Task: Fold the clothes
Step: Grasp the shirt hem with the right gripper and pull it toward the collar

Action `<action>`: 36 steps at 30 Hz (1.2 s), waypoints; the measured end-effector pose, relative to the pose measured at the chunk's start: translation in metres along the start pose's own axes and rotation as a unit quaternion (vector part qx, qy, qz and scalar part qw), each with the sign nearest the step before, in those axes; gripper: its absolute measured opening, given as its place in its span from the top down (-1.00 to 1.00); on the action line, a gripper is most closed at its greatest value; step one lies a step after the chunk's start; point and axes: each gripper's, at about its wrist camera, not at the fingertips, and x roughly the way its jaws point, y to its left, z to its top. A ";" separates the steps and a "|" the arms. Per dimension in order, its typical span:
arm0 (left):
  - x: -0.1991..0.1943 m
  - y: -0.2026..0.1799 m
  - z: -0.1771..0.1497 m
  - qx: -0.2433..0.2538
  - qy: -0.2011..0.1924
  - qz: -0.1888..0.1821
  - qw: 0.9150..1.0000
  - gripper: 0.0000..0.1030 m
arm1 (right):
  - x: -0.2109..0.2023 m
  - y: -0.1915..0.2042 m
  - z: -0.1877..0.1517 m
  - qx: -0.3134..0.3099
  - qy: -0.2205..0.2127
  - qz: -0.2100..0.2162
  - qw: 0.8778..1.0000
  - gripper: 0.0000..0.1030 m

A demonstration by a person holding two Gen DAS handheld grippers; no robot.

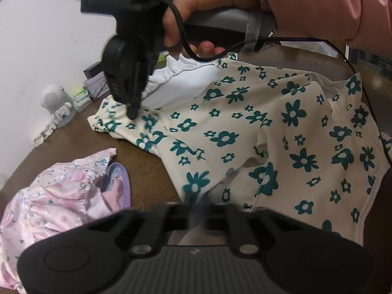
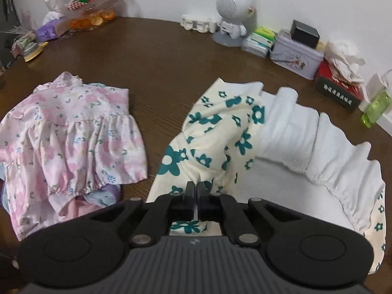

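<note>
A cream garment with teal flowers point(image 1: 245, 132) lies spread on the brown table point(image 1: 142, 164), its white ruffled lining point(image 1: 181, 80) showing at the far side. My right gripper point(image 1: 132, 112) is shut on the garment's far left corner; in the right wrist view point(image 2: 196, 191) its fingers pinch a bunched fold of the flowered fabric point(image 2: 220, 132). My left gripper point(image 1: 198, 208) is shut, blurred, on the garment's near edge.
A pink floral garment point(image 1: 61, 196) lies crumpled left of the flowered one, also in the right wrist view point(image 2: 71, 137). Along the wall stand a white robot-shaped speaker point(image 2: 232, 14), tins and boxes point(image 2: 296, 54), a green bottle point(image 2: 374, 107) and a bag of oranges point(image 2: 90, 12).
</note>
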 end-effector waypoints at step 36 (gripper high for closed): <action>0.018 0.033 0.010 -0.151 0.043 -0.042 0.987 -0.04 | -0.156 -0.052 -0.177 0.030 -0.087 -0.009 0.996 -0.10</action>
